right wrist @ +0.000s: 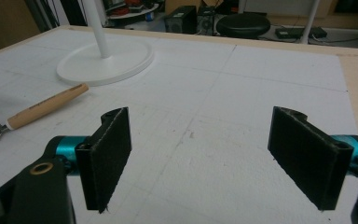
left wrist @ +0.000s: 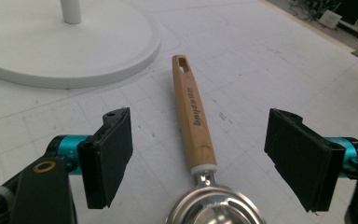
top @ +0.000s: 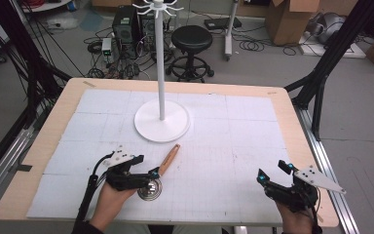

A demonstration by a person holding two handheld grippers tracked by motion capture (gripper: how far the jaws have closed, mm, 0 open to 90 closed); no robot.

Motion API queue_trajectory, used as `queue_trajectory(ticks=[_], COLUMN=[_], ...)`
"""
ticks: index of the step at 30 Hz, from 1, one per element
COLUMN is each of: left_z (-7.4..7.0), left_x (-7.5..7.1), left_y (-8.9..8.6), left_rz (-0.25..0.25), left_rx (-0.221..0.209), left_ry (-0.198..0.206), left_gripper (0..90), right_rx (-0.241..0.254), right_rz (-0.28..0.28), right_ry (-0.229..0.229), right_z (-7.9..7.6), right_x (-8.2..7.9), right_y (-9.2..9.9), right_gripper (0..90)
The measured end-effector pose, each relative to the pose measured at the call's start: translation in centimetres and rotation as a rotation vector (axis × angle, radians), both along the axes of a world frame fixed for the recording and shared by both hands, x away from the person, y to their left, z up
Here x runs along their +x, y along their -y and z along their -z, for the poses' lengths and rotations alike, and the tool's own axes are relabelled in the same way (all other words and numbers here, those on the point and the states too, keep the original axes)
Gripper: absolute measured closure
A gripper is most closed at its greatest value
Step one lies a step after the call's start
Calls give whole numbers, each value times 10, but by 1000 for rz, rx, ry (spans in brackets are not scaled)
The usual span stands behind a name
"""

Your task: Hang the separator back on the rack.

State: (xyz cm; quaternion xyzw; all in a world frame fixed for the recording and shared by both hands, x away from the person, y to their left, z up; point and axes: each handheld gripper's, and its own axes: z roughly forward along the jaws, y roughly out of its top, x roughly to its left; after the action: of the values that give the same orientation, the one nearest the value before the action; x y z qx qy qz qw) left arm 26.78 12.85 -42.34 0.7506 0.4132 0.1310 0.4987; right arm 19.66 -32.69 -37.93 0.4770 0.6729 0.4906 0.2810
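A spoon [left wrist: 200,154] lies flat on the white mat [top: 224,146] that covers the desk [top: 297,122]. It has a light wooden handle with a small slot at the far end and dark letters printed along it. A pale ring joins the handle to a shiny metal bowl with slits cut in it. In the high view the spoon [top: 161,171] sits near the front left of the mat, and its handle points up toward the round white base of a tall stand [top: 161,122], just short of it.

The left gripper [left wrist: 198,158] has its jaws wide apart, one on each side of the handle, not touching it. A hand [top: 109,202] holds it from below.

The right gripper [right wrist: 205,158] is well apart from the spoon, over bare mat at the front right. Its jaws are wide apart too and hold nothing.
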Motion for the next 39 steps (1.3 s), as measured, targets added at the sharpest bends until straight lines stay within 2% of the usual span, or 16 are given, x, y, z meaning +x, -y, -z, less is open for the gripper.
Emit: queue_trajectory(ticks=[4, 8, 10, 14, 21, 24, 27, 32, 39], left_z=[1, 4, 4, 5, 10, 12, 11, 13, 15], left_x=[12, 21, 28, 39, 51, 53, 53, 54, 52], left_y=[16, 30, 34, 42, 52, 57, 62, 68, 72], left_rz=[9, 16, 11, 21, 11, 25, 22, 12, 7], left_rx=[50, 126, 133, 187, 199, 227, 232, 270, 315], left_ry=[-18, -23, -28, -48, -80, -89, -85, -93, -82], left_gripper=[237, 259, 280, 303, 331, 355, 380, 422, 495], right_rx=[7, 8, 8, 11, 13, 15, 19, 19, 20], right_rz=[0, -5, -5, -5, -6, -7, -5, -5, 0], right_ry=[-1, -8, -7, -11, -18, -18, -21, -25, -23], right_z=[0, 1, 1, 1, 3, 2, 3, 3, 3], right_x=[1, 3, 3, 3, 4, 4, 4, 4, 4], right_y=[1, 0, 1, 1, 1, 2, 3, 3, 4], right_gripper=[201, 201, 201, 201, 201, 201, 201, 201, 201])
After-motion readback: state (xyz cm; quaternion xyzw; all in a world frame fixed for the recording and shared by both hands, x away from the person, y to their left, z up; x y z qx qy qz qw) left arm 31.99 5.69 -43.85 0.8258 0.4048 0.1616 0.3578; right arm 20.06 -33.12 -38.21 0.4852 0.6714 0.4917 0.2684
